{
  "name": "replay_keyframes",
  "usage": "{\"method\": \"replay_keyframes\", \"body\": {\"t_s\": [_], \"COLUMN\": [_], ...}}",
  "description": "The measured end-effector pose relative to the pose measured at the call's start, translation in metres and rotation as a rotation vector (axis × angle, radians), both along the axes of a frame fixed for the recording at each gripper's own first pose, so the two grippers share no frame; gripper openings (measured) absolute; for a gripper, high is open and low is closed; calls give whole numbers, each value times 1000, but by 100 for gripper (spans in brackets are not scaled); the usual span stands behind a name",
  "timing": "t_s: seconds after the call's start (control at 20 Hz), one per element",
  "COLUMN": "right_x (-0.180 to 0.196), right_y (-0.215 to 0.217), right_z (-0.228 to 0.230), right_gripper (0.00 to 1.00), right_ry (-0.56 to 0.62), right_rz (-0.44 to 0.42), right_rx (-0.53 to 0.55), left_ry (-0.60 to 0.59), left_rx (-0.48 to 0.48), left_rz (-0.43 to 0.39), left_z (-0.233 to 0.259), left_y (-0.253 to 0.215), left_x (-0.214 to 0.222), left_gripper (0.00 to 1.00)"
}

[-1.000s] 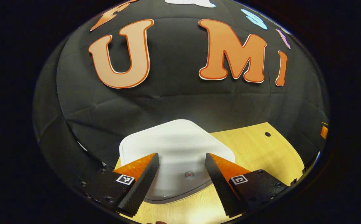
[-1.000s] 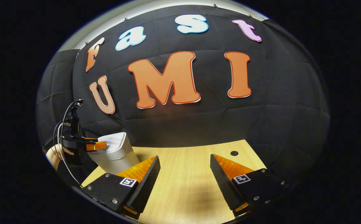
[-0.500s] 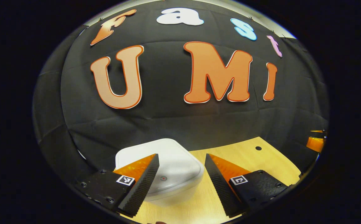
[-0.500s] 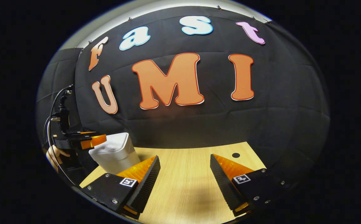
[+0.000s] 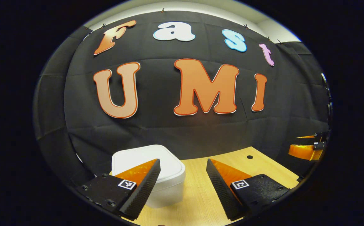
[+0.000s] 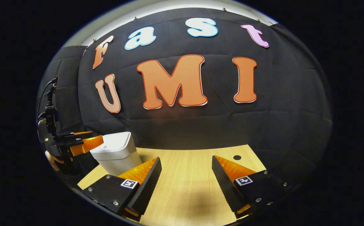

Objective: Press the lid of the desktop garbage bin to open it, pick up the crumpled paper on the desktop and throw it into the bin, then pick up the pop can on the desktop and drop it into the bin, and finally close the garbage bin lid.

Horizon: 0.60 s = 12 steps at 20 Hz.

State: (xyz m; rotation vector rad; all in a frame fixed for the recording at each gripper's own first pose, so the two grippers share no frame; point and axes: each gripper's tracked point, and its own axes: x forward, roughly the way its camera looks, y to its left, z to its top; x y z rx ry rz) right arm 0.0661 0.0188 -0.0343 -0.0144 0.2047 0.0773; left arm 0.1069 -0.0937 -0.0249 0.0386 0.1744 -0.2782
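The white desktop bin (image 5: 157, 175) stands on the wooden table with its flat lid (image 5: 138, 158) down and level. My left gripper (image 5: 183, 185) is open, held near and a little above the bin, whose right side lies behind its left finger. In the right gripper view the bin (image 6: 116, 153) sits at the far left of the table, and the left gripper (image 6: 75, 144) hovers just left of its lid, held by a hand (image 6: 53, 157). My right gripper (image 6: 185, 185) is open over bare tabletop, well right of the bin. Nothing lies between either pair of fingers.
The light wooden table (image 6: 185, 169) runs back to the black cloth wall and has a small round hole (image 6: 237, 157) near its far right corner. In the left gripper view the right gripper (image 5: 306, 149) shows at the far right edge.
My left gripper has pulled back and up from the bin's lid, so the bin now looks smaller and lower. The right gripper has barely moved.
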Motion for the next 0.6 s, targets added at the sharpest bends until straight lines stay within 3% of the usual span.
{"method": "replay_keyframes", "body": {"t_s": [0.2, 0.4, 0.45, 0.6], "right_x": [-9, -13, -13, -16], "right_y": [-4, -5, -4, -7], "right_z": [-5, -11, -10, -11], "right_gripper": [96, 96, 100, 96], "right_ry": [-33, -63, -69, -79], "right_rz": [-16, -32, -35, -41], "right_rx": [-17, -41, -46, -50], "left_ry": [-55, -45, -41, -29], "left_rx": [9, -13, -24, -45], "left_rz": [25, 13, 14, 14], "left_z": [-4, -12, -12, -12], "left_y": [1, -2, -2, -2], "left_x": [-24, -35, -35, -35], "left_gripper": [94, 94, 94, 94]}}
